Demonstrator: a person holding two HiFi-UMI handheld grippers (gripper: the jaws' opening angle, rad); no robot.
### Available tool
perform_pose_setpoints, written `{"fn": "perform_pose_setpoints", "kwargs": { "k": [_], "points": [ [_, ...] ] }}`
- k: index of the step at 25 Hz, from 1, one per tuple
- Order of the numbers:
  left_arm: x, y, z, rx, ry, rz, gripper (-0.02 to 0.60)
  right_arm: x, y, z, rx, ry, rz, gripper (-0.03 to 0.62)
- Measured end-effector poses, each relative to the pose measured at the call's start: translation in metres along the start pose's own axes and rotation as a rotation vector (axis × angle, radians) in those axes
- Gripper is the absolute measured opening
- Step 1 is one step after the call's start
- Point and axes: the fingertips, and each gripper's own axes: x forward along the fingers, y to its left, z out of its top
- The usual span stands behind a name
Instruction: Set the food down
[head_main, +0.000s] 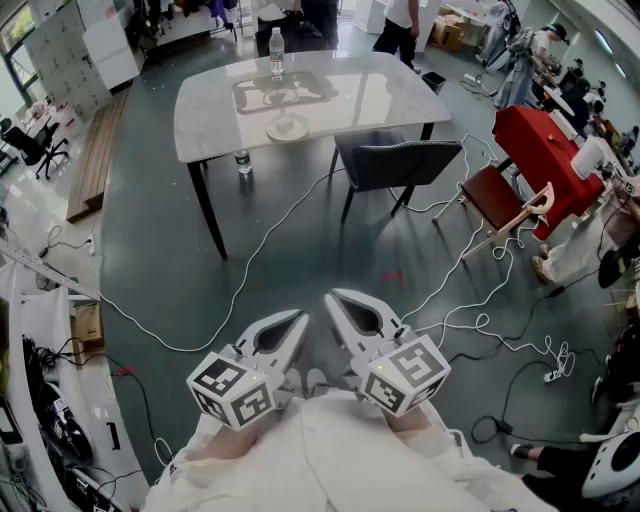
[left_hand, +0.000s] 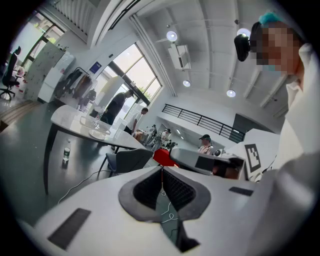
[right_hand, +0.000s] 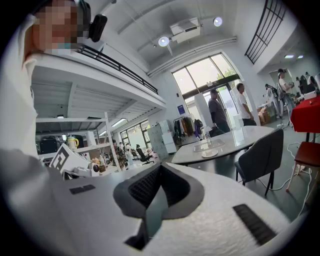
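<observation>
Far across the room stands a white table (head_main: 210, 110) with a small white plate (head_main: 287, 127), a clear tray (head_main: 283, 92) and a water bottle (head_main: 276, 52); I cannot make out any food on them. Both grippers are held low and close to the person's body, well short of the table. My left gripper (head_main: 296, 320) is shut with nothing between its tips, and the left gripper view shows its jaws meeting (left_hand: 161, 170). My right gripper (head_main: 335, 300) beside it is also shut and holds nothing (right_hand: 160, 167). The plate (right_hand: 209, 153) shows far off in the right gripper view.
A dark grey chair (head_main: 398, 162) is pushed against the table's near right side. A bottle (head_main: 242, 161) stands on the floor under the table. White cables (head_main: 260, 250) run over the grey floor. A red-covered table (head_main: 545, 150) and a wooden chair (head_main: 500, 200) stand at right. People stand beyond the table.
</observation>
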Motion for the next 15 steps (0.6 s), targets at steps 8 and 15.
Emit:
{"fn": "perform_pose_setpoints", "kwargs": {
  "k": [8, 15],
  "points": [
    [0.0026, -0.007, 0.0037, 0.026, 0.0, -0.022, 0.018, -0.0029, -0.0004, 0.0014, -0.029, 0.012, -0.001, 0.002],
    [0.0061, -0.0098, 0.0048, 0.024, 0.008, -0.046, 0.018, -0.0025, -0.0032, 0.0008, -0.052, 0.023, -0.009, 0.002]
  ]
}}
